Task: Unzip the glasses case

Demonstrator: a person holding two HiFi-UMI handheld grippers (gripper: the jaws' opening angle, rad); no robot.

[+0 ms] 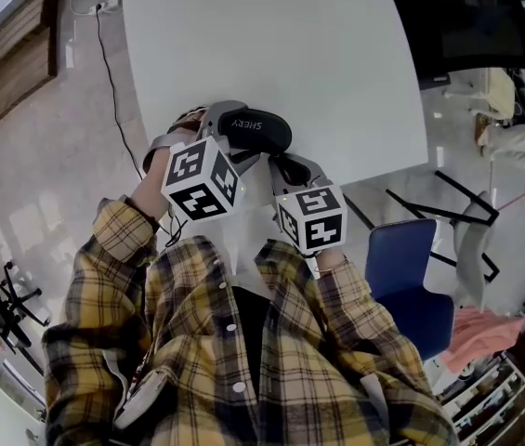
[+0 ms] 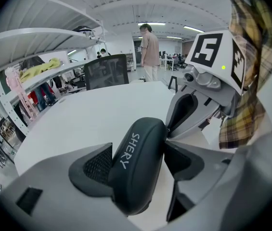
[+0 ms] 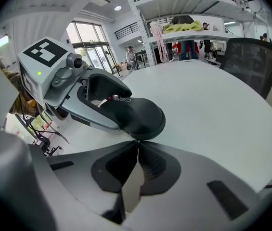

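The left gripper [image 2: 136, 149] has its jaws squeezing the black glasses case [image 3: 138, 117] by the near edge of the white tabletop [image 1: 271, 45]. The right gripper [image 3: 136, 144] has its jaws pressed together at the case's end, maybe pinching its tiny zip pull [image 3: 136, 140].

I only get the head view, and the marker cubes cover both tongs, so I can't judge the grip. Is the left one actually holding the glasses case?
Observer: Yes. The left gripper view shows the left tongs clamped across the black glasses case, one pad pressing on each side.
Operator: And the right one, is it on the zip?
Observer: The right gripper view shows the right tongs shut, with their tips meeting right at the case's rounded end. Whether a zip pull is pinched between them is too small to tell.
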